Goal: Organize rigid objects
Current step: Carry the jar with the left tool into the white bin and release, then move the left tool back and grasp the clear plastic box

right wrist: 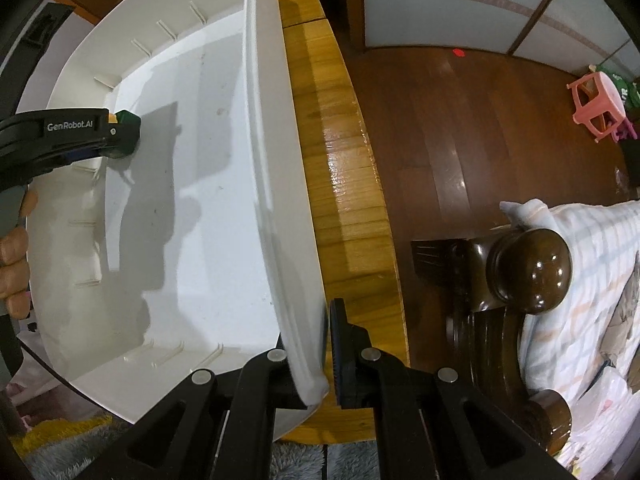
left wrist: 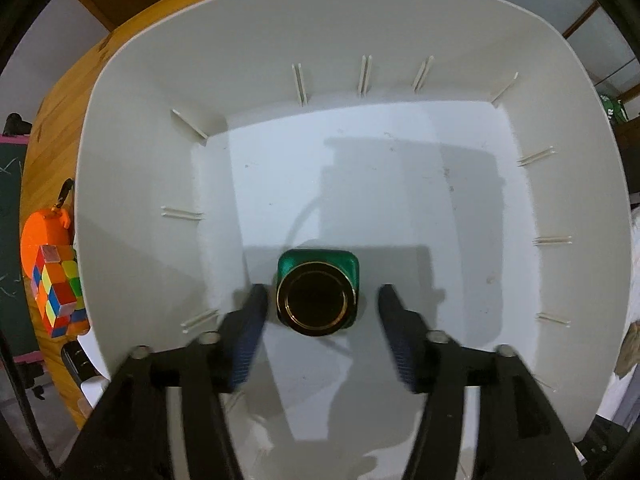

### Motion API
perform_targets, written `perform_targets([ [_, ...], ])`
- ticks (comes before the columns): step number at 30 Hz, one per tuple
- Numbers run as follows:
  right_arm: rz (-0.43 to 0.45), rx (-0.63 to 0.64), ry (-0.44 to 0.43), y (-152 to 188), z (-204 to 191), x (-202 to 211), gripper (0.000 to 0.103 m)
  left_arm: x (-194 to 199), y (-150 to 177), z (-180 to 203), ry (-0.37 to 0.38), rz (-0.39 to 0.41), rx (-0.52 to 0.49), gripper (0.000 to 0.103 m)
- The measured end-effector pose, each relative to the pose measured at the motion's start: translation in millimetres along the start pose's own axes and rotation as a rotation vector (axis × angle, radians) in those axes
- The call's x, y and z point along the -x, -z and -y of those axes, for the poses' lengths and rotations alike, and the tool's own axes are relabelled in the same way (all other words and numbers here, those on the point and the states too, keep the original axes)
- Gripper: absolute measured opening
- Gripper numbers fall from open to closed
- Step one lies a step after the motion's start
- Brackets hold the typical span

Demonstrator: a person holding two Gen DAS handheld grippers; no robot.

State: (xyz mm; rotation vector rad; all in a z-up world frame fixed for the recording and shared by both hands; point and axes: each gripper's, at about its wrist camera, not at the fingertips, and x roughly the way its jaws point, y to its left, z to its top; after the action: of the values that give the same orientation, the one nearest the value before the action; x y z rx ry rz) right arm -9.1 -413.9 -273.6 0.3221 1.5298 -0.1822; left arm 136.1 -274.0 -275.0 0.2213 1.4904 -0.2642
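A green square bottle with a dark gold-rimmed cap point(left wrist: 318, 294) stands upright on the floor of a large white bin point(left wrist: 280, 60). My left gripper point(left wrist: 320, 308) is open, with a finger on either side of the bottle and a gap on both sides. In the right wrist view the left gripper point(right wrist: 120, 136) reaches into the bin point(right wrist: 192, 200) over the bottle point(right wrist: 127, 118). My right gripper point(right wrist: 316, 344) is shut on the bin's near right rim.
A colourful puzzle cube point(left wrist: 60, 290) and an orange object point(left wrist: 44, 232) lie on the wooden table point(left wrist: 56, 128) left of the bin. The table's right edge point(right wrist: 360, 200) drops to a wooden floor. A dark wooden chair point(right wrist: 520, 272) with cloth stands to the right.
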Motion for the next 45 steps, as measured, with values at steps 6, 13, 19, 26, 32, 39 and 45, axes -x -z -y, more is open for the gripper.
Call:
perform_targets([
  [6, -0.007, -0.012, 0.000, -1.5, 0.2, -0.9, 0.006, 30.9, 12.1, 16.6, -0.022, 0.076, -0.078, 0.092],
  [13, -0.014, -0.047, -0.033, -1.6, 6.4, -2.7, 0.007, 71.8, 28.8, 16.5, -0.026, 0.131, -0.114, 0.092],
  [19, -0.024, -0.062, -0.051, -1.9, 9.3, -3.9, 0.008, 109.4, 47.4, -5.0, -0.023, 0.159, -0.106, 0.092],
  [26, -0.028, -0.055, -0.040, -3.0, 7.7, -3.4, 0.007, 142.8, 72.3, -32.9, -0.051, 0.226, -0.057, 0.092],
  [32, 0.001, -0.018, 0.005, -0.1, 0.6, -0.8, 0.004, 163.2, 93.5, -61.7, -0.069, 0.254, 0.022, 0.092],
  [39, 0.000, -0.032, 0.007, -1.4, 2.9, -0.5, 0.004, 187.1, 116.3, -105.1, -0.078, 0.287, 0.140, 0.092],
  [45, -0.008, -0.045, 0.006, -2.0, 3.8, -1.8, 0.005, 203.8, 137.1, -149.6, -0.098, 0.310, 0.250, 0.092],
])
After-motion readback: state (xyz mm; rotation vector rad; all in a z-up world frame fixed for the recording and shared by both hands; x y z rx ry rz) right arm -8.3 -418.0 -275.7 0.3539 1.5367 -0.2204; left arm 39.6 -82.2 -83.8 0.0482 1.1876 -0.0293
